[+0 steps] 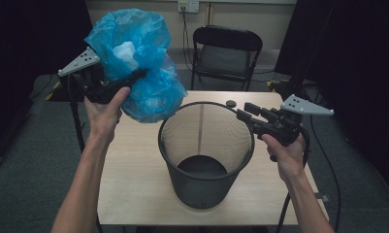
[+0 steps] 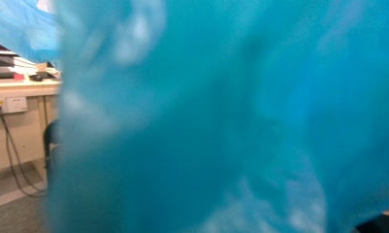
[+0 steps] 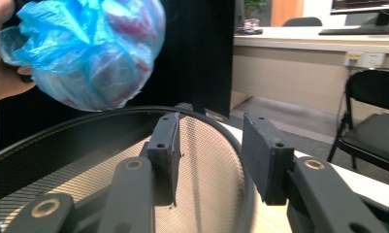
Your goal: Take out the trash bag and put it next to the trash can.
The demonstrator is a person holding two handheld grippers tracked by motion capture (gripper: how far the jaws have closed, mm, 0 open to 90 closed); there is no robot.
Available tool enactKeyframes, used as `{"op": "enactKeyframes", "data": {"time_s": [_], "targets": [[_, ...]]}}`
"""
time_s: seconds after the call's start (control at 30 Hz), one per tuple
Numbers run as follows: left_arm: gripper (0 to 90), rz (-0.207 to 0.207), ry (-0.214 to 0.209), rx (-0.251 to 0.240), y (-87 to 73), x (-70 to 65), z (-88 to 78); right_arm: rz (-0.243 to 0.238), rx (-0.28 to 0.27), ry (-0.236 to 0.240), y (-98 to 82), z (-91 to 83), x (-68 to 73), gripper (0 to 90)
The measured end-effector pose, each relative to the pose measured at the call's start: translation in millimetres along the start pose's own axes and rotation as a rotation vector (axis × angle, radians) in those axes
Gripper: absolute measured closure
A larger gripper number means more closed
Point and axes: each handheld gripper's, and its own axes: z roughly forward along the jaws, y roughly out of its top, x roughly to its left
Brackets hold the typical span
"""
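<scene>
On the table: a pale wooden table (image 1: 134, 170) carried a black mesh bin (image 1: 205, 155), upright.
Room: a black folding chair (image 1: 224, 51) stood behind the table, before a beige wall with a socket (image 1: 188, 6); dark curtains hung on both sides.
Left gripper (image 1: 136, 75): pinched a blue plastic bag (image 1: 134, 63) up left of the bin.
Right gripper (image 3: 209, 155): jaws spread, either side of the bin's rim.

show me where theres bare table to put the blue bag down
Bare wood lies left of the mesh bin, running from the table front edge up under the blue bag. A narrower strip is free right of the bin, under the right gripper. The far edge is tighter: a small dark disc sits there.
</scene>
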Motion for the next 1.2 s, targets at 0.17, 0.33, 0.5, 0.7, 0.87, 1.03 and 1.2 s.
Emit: {"op": "enactKeyframes", "data": {"time_s": [0.17,0.33,0.5,0.7,0.87,1.03,1.2], "targets": [[78.1,-0.012,0.020,0.005,-5.6,9.0,-1.3,0.018,0.003,-0.026,-6.4,-6.9,-9.3,58.2],[77.9,-0.001,0.039,0.024,-10.7,10.5,-0.6,0.017,0.014,-0.044,-11.6,-10.3,-15.0,57.5],[77.9,-0.001,0.053,0.038,-18.2,16.1,-0.7,0.037,0.016,-0.081,-21.1,-16.1,-25.9,55.5],[77.8,-0.011,0.074,0.058,-29.9,23.2,0.6,0.061,0.045,-0.097,-39.7,-21.4,-36.6,44.7],[77.5,-0.017,0.075,0.084,-43.8,26.1,1.2,0.088,0.085,-0.106,-64.3,-24.2,-42.2,39.7],[77.4,-0.027,0.080,0.121,-66.5,31.2,0.4,0.122,0.125,-0.108,-94.3,-25.9,-43.9,37.9],[77.3,-0.069,0.109,0.150,-90.2,42.5,-2.0,0.137,0.163,-0.118,-118.4,-27.5,-45.7,36.4]]}}
